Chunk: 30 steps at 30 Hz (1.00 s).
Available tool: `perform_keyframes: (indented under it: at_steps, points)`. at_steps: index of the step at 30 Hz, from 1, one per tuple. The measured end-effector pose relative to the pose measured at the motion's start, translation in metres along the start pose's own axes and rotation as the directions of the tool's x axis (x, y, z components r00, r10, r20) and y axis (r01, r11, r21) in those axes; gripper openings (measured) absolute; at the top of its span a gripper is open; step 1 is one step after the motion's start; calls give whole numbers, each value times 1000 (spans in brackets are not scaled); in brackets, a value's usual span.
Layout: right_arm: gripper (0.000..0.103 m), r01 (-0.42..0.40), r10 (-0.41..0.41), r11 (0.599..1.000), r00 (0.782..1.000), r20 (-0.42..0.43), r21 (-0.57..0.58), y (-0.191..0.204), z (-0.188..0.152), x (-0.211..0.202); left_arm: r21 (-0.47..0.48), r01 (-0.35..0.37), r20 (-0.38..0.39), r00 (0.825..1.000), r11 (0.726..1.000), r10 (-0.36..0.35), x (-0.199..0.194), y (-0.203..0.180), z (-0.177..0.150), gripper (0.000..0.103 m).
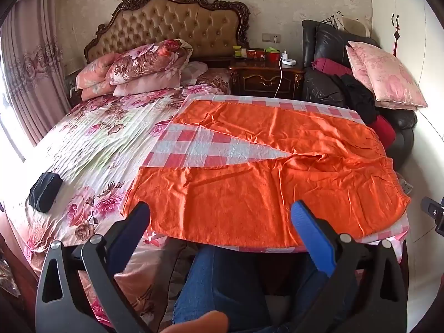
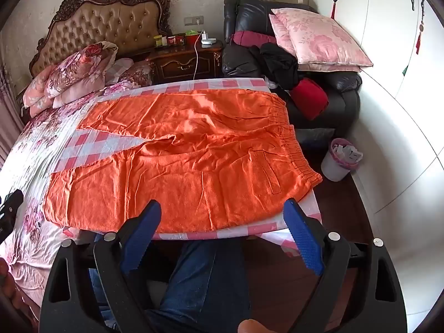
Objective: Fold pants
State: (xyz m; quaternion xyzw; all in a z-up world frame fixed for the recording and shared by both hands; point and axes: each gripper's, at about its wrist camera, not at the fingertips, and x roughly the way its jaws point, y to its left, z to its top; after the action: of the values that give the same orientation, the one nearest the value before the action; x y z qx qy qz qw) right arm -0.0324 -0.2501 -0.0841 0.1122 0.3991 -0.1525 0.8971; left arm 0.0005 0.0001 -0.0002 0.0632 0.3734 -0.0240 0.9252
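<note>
1. No legible writing was observed.
2. The orange pants (image 1: 263, 172) were spread flat on the checked cloth (image 1: 194, 147), centre frame.
3. The left gripper (image 1: 222, 216) and right gripper (image 2: 223, 213) were held wide apart, empty, at the pants' near edge.
4. A wastebasket (image 2: 340, 161) was noted at right.

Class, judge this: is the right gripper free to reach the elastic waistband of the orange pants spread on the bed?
Probably yes. The right gripper hangs open just off the bed edge, the elastic waistband lies ahead to its right, and nothing rests on the orange pants between them.
</note>
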Motion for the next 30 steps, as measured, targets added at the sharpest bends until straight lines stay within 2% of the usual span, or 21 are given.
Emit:
perform_keyframes:
  at_steps: [3,4,7,30]
  points:
    - [86,7,-7,1000,1000,4,-3,-1,1,0,-5,-3,-8,1000,1000,3,3,-2,0,102]
    - [86,7,-7,1000,1000,5,0,-3,1,-1,-27,29,-14,999,999,-30,4,4,1,102]
    - [86,17,-17,1000,1000,11,-13,1,0,-1,-25,33,-8,999,999,-33,3,2,2,102]
    - [86,7,-7,1000,1000,6,-7,1,0,-2,-17,29,-4,1000,999,-29,1,-3,4,102]
